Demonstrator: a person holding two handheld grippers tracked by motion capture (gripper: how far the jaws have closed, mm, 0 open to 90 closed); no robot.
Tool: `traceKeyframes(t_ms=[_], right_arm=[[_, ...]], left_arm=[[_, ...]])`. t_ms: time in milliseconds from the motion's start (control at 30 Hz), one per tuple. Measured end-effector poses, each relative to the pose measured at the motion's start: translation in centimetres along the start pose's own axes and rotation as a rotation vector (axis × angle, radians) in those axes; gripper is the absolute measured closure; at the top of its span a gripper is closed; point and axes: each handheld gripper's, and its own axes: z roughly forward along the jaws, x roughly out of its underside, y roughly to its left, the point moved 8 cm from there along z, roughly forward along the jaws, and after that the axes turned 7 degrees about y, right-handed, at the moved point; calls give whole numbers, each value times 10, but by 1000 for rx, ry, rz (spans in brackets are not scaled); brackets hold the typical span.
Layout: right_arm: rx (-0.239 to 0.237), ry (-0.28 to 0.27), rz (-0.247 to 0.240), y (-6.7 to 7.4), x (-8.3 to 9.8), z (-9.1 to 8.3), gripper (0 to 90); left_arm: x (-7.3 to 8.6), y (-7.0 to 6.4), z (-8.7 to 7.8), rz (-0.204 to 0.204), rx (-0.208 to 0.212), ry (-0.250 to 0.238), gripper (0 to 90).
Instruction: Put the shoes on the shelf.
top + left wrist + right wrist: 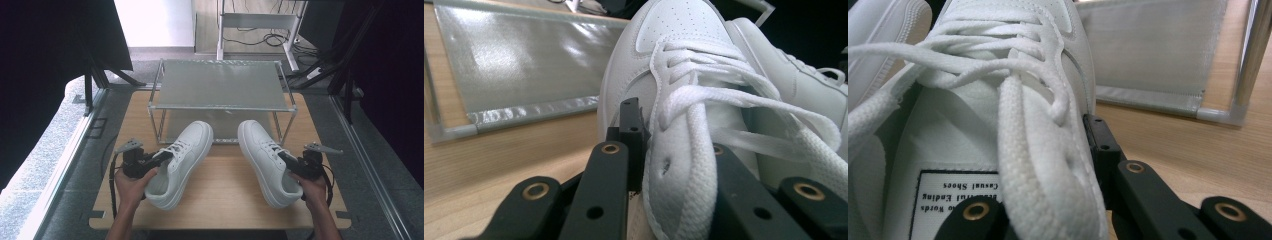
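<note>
- Gripping the left shoe (179, 165) with the left gripper (150, 161), jaws clamped on its side wall by the laces; likewise the right gripper (295, 165) clamped on the right shoe (264, 160)
- Resting both shoes on the bench (225, 200), toes pointed at the wire rack (220, 106), just in front of it
- Judged early: both grasps made; shoes not yet on either shelf; lifting and placing left, if that was the aim

A lab-like recording setup — black curtains (55, 35), floor cables (265, 39), a wooden table (220, 200) holding a metal shelf rack (220, 82).
</note>
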Motion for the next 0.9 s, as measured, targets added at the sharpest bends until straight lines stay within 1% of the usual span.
traceKeyframes(t_ms=[67,167,300,533,567,700,733,900], right_arm=[[-8,-10,4,2,-2,-3,864],[-18,-23,3,5,-4,-6,864],[-28,-42,-1,10,-8,-10,864],[-21,-66,-9,15,-13,-15,864],[-23,-72,-6,16,-15,-17,864],[-35,-90,5,19,-16,-19,864],[-35,-90,5,19,-16,-19,864],[-43,-99,2,22,-18,-20,864]], left_arm=[[-1,0,-1,-11,21,-11,812],[-2,0,-3,-19,33,-23,812],[-4,-2,-5,-17,36,-39,812],[-8,-5,-5,-24,49,-55,812],[-9,-6,-6,-25,60,-55,812],[-12,-8,-8,-25,77,-69,812],[-12,-8,-8,-25,77,-69,812],[-16,-11,-7,-39,107,-92,813]])
